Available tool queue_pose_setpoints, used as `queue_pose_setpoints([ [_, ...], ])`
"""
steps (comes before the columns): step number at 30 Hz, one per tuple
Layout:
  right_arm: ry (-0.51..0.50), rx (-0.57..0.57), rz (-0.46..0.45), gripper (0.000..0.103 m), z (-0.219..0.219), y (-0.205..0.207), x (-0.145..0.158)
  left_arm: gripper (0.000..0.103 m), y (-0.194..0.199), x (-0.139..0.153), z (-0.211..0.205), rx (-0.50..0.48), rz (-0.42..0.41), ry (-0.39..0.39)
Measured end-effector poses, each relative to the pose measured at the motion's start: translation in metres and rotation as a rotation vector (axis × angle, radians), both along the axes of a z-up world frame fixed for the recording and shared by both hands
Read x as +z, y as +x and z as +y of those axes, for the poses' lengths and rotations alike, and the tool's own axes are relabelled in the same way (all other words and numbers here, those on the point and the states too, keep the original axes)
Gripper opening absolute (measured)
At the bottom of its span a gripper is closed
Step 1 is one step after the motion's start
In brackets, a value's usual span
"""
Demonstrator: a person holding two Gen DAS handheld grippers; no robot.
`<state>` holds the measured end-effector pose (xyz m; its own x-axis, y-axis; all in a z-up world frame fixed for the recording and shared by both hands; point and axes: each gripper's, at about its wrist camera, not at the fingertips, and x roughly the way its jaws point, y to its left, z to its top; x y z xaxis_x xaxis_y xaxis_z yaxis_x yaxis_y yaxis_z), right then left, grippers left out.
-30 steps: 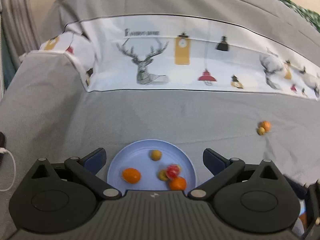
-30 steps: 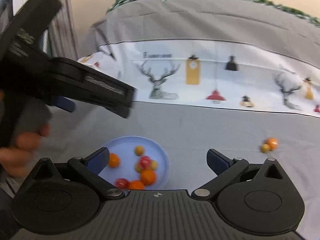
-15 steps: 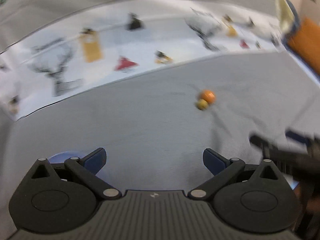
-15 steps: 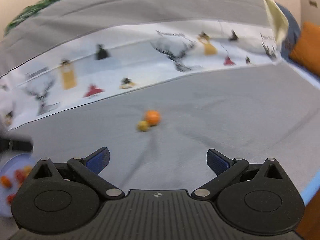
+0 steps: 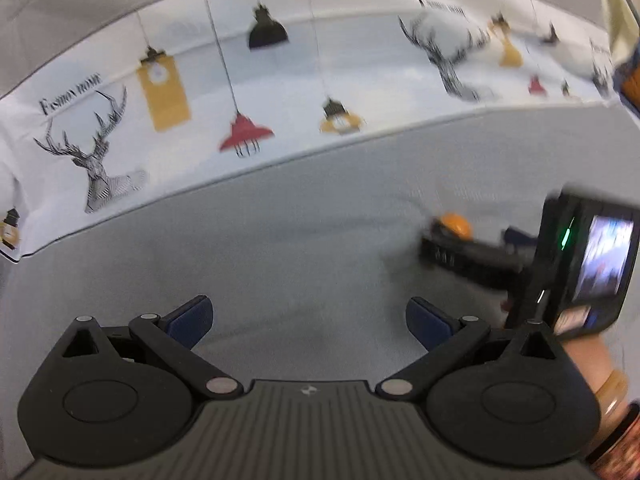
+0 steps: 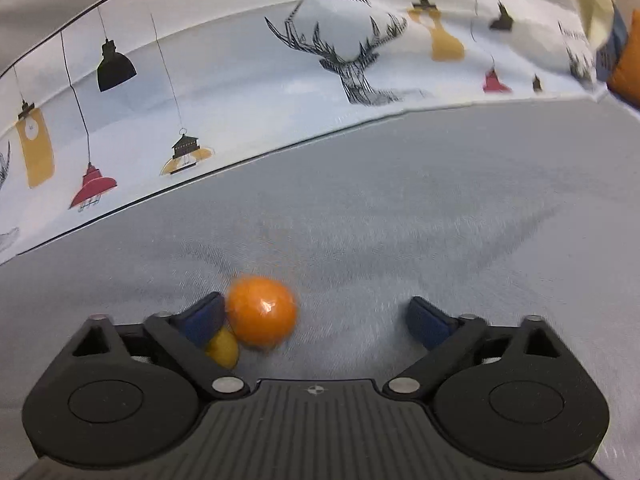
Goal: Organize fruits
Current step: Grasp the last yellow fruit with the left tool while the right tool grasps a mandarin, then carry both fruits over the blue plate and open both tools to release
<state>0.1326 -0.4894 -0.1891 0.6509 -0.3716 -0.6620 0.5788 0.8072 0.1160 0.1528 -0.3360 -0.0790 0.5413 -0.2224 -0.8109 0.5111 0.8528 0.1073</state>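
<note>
The orange fruit (image 6: 262, 312) is a bright, glossy orange with a small white highlight, and the smaller fruit (image 6: 223, 347) touching it is a dull yellow. Both lie on a plain grey bedsheet (image 6: 400, 220). Behind it runs a white printed band (image 6: 248, 80) edged with a thin dark line, patterned with black line-drawn stag heads, black, red and mustard-yellow hanging lamps on thin black cords, and black lettering. The right gripper (image 6: 316, 316) is black with dark blue finger pads (image 6: 202, 318); the left gripper (image 5: 308, 320) has the same colours. An orange cushion (image 6: 628, 68) shows at the right edge.
</note>
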Motion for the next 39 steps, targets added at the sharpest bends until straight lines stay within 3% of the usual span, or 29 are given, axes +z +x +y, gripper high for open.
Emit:
queue_pose_setpoints([
  [3, -0.136, 0.023, 0.068, 0.054, 0.007, -0.004, -0.003, 0.103, 0.002, -0.001, -0.003, 0.028, 0.09, -0.082],
  [5, -0.126, -0.026, 0.079, 0.038, 0.004, -0.008, 0.002, 0.103, -0.005, -0.001, -0.01, -0.004, 0.139, -0.111],
  [7, -0.094, -0.135, 0.082, 0.038, 0.001, -0.016, 0.006, 0.103, -0.013, 0.005, -0.02, -0.084, 0.076, -0.069],
  [9, -0.12, -0.177, 0.064, 0.038, 0.001, -0.028, 0.007, 0.103, -0.021, 0.007, -0.021, -0.015, -0.065, -0.053],
  [11, -0.125, -0.26, 0.056, 0.038, -0.003, -0.04, 0.004, 0.103, -0.018, -0.008, -0.033, -0.037, -0.043, -0.032],
  [14, -0.174, -0.223, 0.007, 0.038, -0.008, -0.052, -0.008, 0.103, -0.013, -0.04, -0.053, 0.024, -0.022, -0.048],
  [18, -0.033, -0.201, -0.142, 0.039, -0.035, -0.078, -0.009, 0.103, 0.004, -0.081, -0.085, 0.034, -0.031, -0.068],
  [23, 0.045, -0.147, -0.218, 0.039, -0.064, -0.081, -0.012, 0.103, 0.011, -0.121, -0.103, -0.031, -0.071, 0.025],
  [25, 0.065, -0.14, -0.245, 0.039, -0.067, -0.085, -0.013, 0.103, 0.009, -0.127, -0.104, -0.037, -0.137, -0.006],
  [32, 0.024, -0.151, -0.227, 0.039, -0.066, -0.089, -0.013, 0.103, 0.015, -0.134, -0.114, -0.119, -0.164, -0.058],
  [33, 0.02, -0.151, -0.229, 0.039, -0.065, -0.089, -0.013, 0.101, 0.014, -0.134, -0.115, -0.129, -0.172, -0.059],
  [35, 0.022, -0.155, -0.242, 0.039, -0.065, -0.091, -0.014, 0.074, 0.004, -0.13, -0.117, -0.186, -0.169, -0.095],
  [36, 0.03, -0.156, -0.248, 0.039, -0.067, -0.092, -0.015, 0.046, -0.005, -0.128, -0.12, -0.239, -0.18, -0.102],
  [37, 0.035, -0.158, -0.252, 0.039, -0.067, -0.093, -0.015, 0.031, -0.016, -0.128, -0.126, -0.287, -0.208, -0.076],
  [39, 0.031, -0.158, -0.249, 0.039, -0.067, -0.092, -0.015, 0.026, -0.033, -0.131, -0.137, -0.359, -0.276, -0.021],
])
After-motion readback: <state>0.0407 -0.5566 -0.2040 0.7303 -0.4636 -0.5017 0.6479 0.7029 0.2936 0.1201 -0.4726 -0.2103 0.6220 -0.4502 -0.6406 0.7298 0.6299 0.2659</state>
